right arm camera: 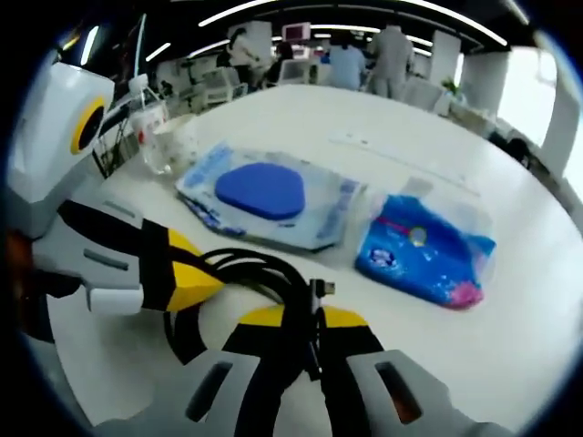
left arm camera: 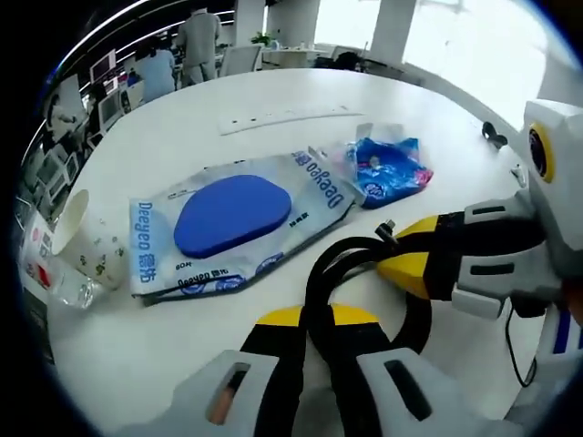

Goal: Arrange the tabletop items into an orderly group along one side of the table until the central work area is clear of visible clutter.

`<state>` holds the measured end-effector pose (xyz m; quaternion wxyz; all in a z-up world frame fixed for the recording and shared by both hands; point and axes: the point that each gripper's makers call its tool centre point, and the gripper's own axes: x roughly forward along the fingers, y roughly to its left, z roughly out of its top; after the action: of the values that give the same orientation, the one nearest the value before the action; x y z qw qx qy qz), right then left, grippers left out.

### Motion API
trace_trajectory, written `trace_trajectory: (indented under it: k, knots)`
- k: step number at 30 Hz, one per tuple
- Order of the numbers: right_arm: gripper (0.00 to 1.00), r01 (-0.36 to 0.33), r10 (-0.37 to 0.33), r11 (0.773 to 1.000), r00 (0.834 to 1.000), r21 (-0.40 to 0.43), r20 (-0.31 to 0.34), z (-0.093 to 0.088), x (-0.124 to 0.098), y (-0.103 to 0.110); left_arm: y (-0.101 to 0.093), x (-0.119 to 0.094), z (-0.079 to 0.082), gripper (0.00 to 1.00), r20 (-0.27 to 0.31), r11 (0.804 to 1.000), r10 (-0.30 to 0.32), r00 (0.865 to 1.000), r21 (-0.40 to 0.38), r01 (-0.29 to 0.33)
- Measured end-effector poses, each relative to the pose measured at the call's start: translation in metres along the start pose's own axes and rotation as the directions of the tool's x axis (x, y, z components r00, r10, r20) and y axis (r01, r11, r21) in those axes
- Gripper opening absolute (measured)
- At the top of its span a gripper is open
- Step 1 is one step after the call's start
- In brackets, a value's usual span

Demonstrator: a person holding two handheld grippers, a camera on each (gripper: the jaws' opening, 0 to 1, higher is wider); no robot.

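Together, both claws (left arm camera: 314,341) (right arm camera: 301,337) clamped on one coiled, glossy black cable (left arm camera: 351,264) (right arm camera: 264,273).

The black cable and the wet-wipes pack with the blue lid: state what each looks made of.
Black cable: looks like rubber or soft plastic sheathing, satin black, since it bends in smooth loops and gives a dull sheen. Wet-wipes pack: thin glossy plastic film, wrinkled and glinting, printed in blue; its oval lid looks like matte blue rigid plastic.
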<state>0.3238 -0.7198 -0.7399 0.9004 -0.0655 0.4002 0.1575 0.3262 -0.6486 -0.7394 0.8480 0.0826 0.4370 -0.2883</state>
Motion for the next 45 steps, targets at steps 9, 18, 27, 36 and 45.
trace_trajectory:
  k: [9,18,27,36,45]
  knots:
    - [0.09,-0.005,0.005,1.0,1.0,-0.004,0.0,-0.0006,0.0018,-0.0002,0.0003,0.0008,-0.0001,0.08,0.0,1.0,-0.002,1.0,0.007,0.002]
    - [0.1,-0.017,0.017,1.0,1.0,-0.014,-0.002,-0.0023,0.0052,0.0002,0.0017,0.0023,0.0003,0.08,0.007,1.0,0.008,1.0,0.011,-0.008]
    - [0.1,-0.026,0.026,1.0,1.0,-0.002,0.001,-0.0017,0.006,0.0005,0.0024,0.0023,0.0009,0.08,0.01,1.0,0.011,1.0,0.013,-0.012]
    - [0.11,-0.038,0.038,0.999,0.999,-0.013,-0.002,-0.002,0.0057,0.0016,0.0029,0.0032,0.0006,0.09,0.009,1.0,0.014,1.0,0.02,-0.015]
    - [0.15,-0.047,0.048,0.997,0.999,-0.064,0.018,-0.0025,0.0073,0.0046,0.0045,0.0037,-0.0018,0.11,0.011,0.997,0.051,0.999,0.058,-0.051]
